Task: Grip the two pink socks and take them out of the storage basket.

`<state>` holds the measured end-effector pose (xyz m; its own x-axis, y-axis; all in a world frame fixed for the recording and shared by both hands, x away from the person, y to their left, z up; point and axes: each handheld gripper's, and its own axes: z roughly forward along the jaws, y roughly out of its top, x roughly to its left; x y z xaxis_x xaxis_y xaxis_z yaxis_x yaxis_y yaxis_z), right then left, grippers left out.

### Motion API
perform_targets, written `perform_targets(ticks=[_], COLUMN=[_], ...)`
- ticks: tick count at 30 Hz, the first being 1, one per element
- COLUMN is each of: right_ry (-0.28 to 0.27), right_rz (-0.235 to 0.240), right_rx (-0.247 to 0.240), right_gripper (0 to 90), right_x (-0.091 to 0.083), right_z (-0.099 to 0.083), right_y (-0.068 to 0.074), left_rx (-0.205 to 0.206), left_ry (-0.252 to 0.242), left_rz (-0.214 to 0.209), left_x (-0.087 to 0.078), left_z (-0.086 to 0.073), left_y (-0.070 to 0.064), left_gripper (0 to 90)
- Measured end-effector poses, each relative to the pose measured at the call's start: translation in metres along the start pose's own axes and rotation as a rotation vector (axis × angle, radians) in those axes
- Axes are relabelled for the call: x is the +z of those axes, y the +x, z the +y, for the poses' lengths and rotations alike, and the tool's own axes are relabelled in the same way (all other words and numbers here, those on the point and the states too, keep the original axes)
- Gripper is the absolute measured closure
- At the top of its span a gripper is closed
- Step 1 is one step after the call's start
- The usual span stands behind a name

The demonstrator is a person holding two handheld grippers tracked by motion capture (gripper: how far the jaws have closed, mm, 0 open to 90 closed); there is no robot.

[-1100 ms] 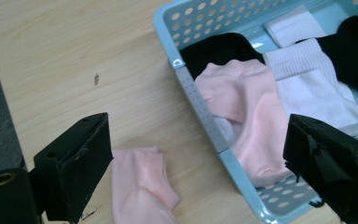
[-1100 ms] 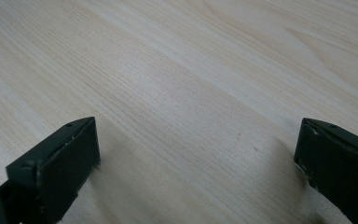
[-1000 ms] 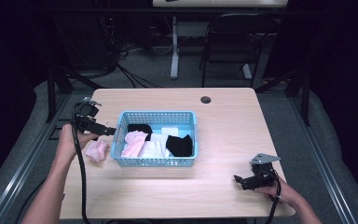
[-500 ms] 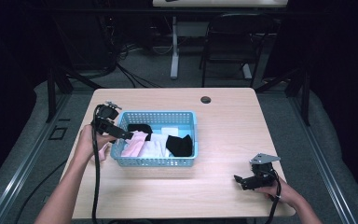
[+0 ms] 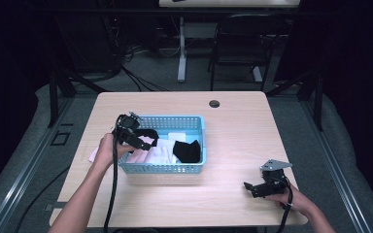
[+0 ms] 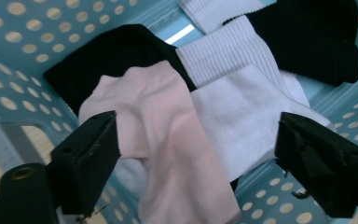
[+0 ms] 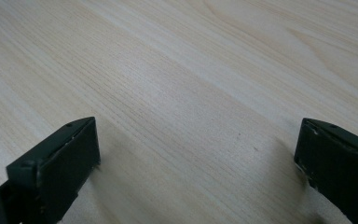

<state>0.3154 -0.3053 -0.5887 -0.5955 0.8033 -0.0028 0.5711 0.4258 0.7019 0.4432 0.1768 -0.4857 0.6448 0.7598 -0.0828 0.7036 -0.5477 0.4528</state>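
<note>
while the pale wood-grain table [image 5: 233, 121] spans the middle of the high view, a light blue perforated plastic basket [image 5: 194, 167] sits left of centre on it, holding several socks. at the top centre of the table is a small dark round grommet hole [image 5: 214, 104].

in the left gripper view, the basket's dotted walls [image 6: 23, 42] line the upper left and lower right of the frame. a black sock [image 6: 116, 51] lies in the upper left part, another black ribbed sock [image 6: 317, 37] is at the upper right, a white ribbed sock [image 6: 242, 93] runs through the centre right, and a pale pink sock [image 6: 163, 140] lies over the middle and runs down to the bottom edge. in the high view, a bit of pink cloth [image 5: 93, 154] shows on the table just left of the basket, beside the person's left hand [image 5: 108, 149].

the left gripper [image 6: 196, 154] hangs over the basket's left end with its jaws spread wide, the pink sock between them but not pinched.

the right gripper [image 7: 196, 163], at the lower right of the high view [image 5: 253, 188], is low over bare table with its jaws spread wide apart, nothing between them.
</note>
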Motion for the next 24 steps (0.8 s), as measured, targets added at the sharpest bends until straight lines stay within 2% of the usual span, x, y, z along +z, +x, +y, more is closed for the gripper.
perform_targets(ticks=[2,10,14,16,21,22,23,24], right_ry=[0.0,0.0,0.0,0.0,0.0,0.0,0.0,0.0], right_rz=[0.0,0.0,0.0,0.0,0.0,0.0,0.0,0.0], right_rx=[0.0,0.0,0.0,0.0,0.0,0.0,0.0,0.0], right_gripper=[0.0,0.0,0.0,0.0,0.0,0.0,0.0,0.0], right_x=[0.0,0.0,0.0,0.0,0.0,0.0,0.0,0.0], right_z=[0.0,0.0,0.0,0.0,0.0,0.0,0.0,0.0], right_y=[0.0,0.0,0.0,0.0,0.0,0.0,0.0,0.0], left_rx=[0.006,-0.034,-0.03,-0.043,-0.037,-0.05,-0.037,-0.05], left_ry=[0.016,0.042,0.06,0.06,0.084,0.086,0.098,0.098], left_rz=[0.02,0.017,0.032,0.02,0.014,0.007,0.017,0.023], left_x=[0.006,0.018,0.022,0.025,0.032,0.033,0.034,0.035], left_z=[0.0,0.0,-0.002,-0.004,-0.006,-0.006,-0.006,-0.005], left_y=[0.0,0.009,0.012,0.014,0.013,0.012,0.012,0.011], left_gripper=[17.2,31.4,37.2,37.7,38.1,39.5,41.3,43.0])
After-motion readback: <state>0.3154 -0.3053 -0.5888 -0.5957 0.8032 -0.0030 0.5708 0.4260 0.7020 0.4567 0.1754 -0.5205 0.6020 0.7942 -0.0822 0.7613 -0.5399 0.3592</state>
